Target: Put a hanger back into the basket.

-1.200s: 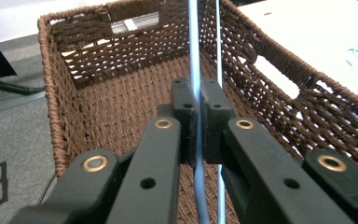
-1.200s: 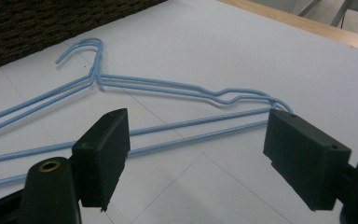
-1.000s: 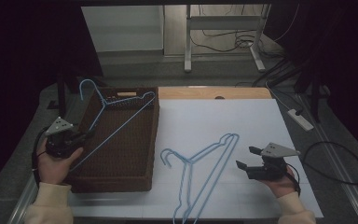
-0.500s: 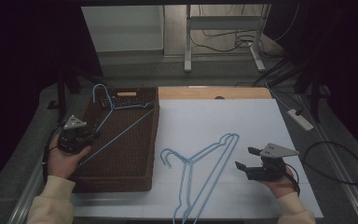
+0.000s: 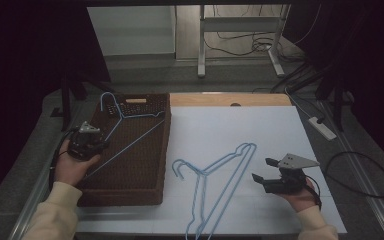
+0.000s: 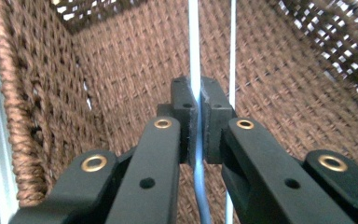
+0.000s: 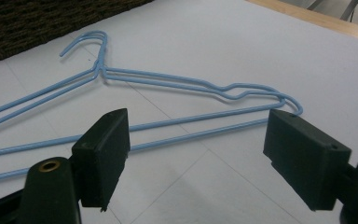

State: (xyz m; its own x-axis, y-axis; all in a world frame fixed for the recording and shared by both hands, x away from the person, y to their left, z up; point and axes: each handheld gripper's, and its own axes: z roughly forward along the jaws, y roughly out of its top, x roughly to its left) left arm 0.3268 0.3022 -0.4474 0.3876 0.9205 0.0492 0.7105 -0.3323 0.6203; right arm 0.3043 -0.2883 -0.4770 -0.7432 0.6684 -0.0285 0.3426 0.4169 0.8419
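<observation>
Nearest the person, the right gripper (image 5: 267, 172) sits low at about five o'clock on the white tabletop (image 5: 260, 125), jaws spread wide with nothing between them. In the right gripper view its pads frame a pair of blue wire hangers (image 7: 168, 93) stacked on the sheet just ahead. From above, that pair (image 5: 215, 185) lies just to the nine o'clock side of the gripper, apart from it. Their long axis runs from seven o'clock up toward one o'clock, and the hooks curl out to the ten o'clock side.

Over at nine o'clock, the left gripper (image 5: 98, 146) is inside the brown woven basket (image 5: 130, 192), and its jaws are pressed together on the blue hanger (image 5: 130, 137) in there. The left gripper view shows it plainly: the pads pinch one blue wire (image 6: 196, 70), which runs straight on toward twelve o'clock against the basket's weave, with a second wire of the same hanger just to its right.

From above, the held hanger stretches away from the gripper toward the basket's far end. Its bottom bar slants from seven o'clock to about one o'clock, and its hook (image 5: 106, 99) rises over the far left corner, at eleven o'clock.
</observation>
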